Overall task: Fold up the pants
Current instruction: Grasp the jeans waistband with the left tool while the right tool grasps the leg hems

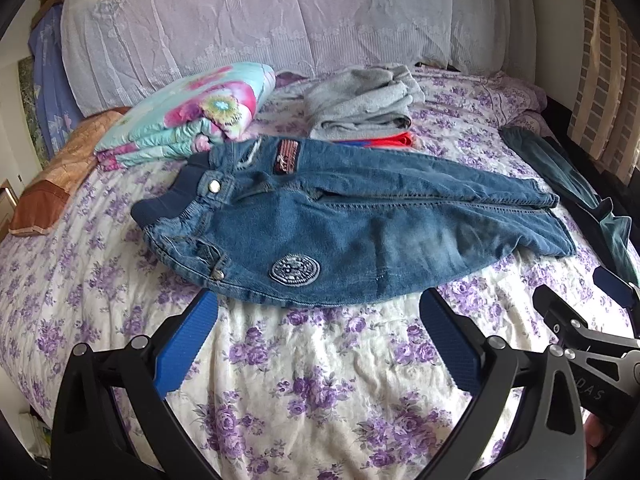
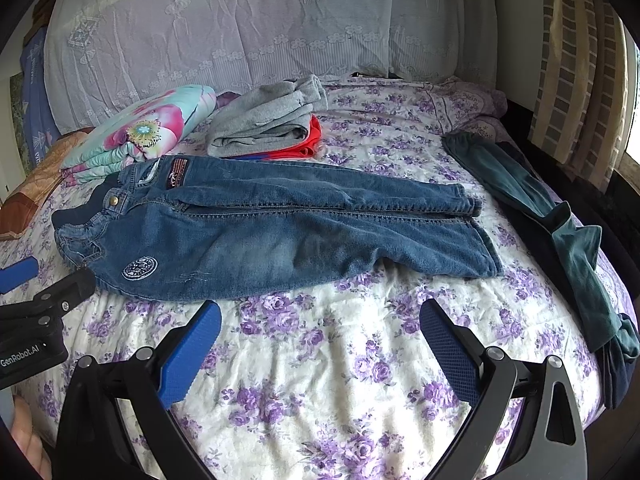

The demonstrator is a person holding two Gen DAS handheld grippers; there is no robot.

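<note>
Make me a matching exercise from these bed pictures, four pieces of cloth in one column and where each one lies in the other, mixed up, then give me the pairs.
Things:
1. jeans
2. grey garment
3. floral quilt
4. teal garment

Places:
A. folded at the far left, beside the jeans' waistband
B. strung along the right edge of the bed
C. spread flat across the middle, waistband to the left
D. folded on top of something red, behind the jeans

Pairs: 1-C, 2-D, 3-A, 4-B
</note>
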